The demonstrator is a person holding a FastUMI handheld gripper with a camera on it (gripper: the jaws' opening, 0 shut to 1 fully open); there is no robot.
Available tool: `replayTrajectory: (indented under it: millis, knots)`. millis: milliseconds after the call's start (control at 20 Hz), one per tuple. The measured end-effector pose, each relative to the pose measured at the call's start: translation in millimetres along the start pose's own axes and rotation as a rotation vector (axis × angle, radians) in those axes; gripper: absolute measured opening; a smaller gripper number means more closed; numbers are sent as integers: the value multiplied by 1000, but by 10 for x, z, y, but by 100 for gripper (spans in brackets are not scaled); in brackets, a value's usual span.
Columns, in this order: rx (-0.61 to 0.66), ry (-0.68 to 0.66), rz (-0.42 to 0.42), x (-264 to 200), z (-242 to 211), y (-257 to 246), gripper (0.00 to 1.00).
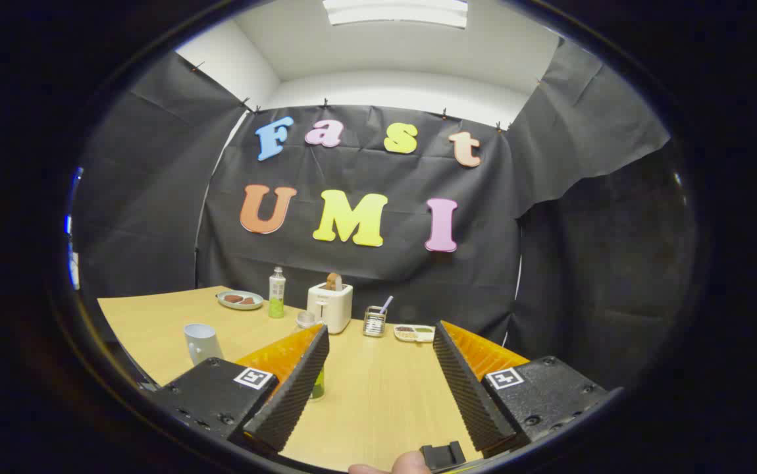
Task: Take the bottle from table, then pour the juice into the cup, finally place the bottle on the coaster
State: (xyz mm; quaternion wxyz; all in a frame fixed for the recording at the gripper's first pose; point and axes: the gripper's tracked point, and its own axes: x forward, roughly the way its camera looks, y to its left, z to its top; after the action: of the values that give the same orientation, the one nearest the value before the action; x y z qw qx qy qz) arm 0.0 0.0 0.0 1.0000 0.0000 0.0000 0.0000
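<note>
My gripper (382, 332) is open wide above the wooden table (378, 401), with nothing between its fingers. A clear bottle (305, 321) with green juice in its base stands just behind the left finger (293, 382), which hides most of it; only the cap end and the green bottom show. To the left of that finger stands a white cup (202, 342). Further back, near the wall, a second bottle (276, 293) with a white label and green liquid stands upright.
A plate (240, 300) with brown pieces sits at the back left, beside the far bottle. A white toaster (330, 306) holding bread, a small wire holder (374, 321) with a utensil and a shallow dish (415, 333) line the back. A person's fingertip (411, 463) shows between the finger bases.
</note>
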Motion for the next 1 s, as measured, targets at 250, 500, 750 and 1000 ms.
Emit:
replayTrajectory:
  millis: [250, 500, 750, 1000]
  knots:
    - [11, 18, 18, 12, -54, 84, 100]
    - [16, 15, 0, 40, -37, 47, 100]
    - [22, 21, 6, 67, -71, 80, 100]
    - [36, 38, 9, 117, -107, 101, 100]
